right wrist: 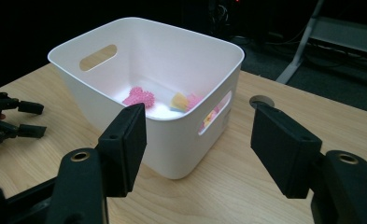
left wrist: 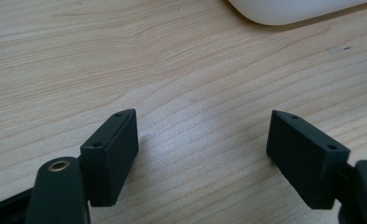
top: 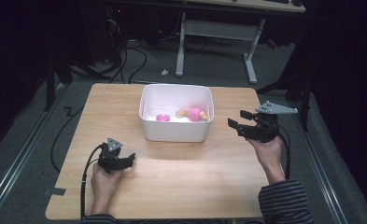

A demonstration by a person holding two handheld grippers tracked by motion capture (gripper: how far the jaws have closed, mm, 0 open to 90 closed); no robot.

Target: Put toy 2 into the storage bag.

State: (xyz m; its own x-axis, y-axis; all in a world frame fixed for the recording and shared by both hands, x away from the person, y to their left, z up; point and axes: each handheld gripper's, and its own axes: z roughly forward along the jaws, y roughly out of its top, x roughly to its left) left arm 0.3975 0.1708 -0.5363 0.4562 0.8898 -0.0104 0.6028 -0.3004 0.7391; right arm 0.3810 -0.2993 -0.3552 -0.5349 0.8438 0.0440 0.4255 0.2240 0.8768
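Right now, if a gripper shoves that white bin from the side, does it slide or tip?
Probably slides: the white bin sits flat on the smooth wooden table. It looks light, thin plastic holding a few small toys. A push near the rim might tilt it.

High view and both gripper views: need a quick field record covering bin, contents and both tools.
surface: wooden table
bin: white bin, upright, far middle of the table
contents: small pink toy; pink and yellow toy beside it
left tool: open, nothing between the jaws, over bare wood in front of the bin
right tool: open, nothing between the jaws, beside the bin and pointing at it
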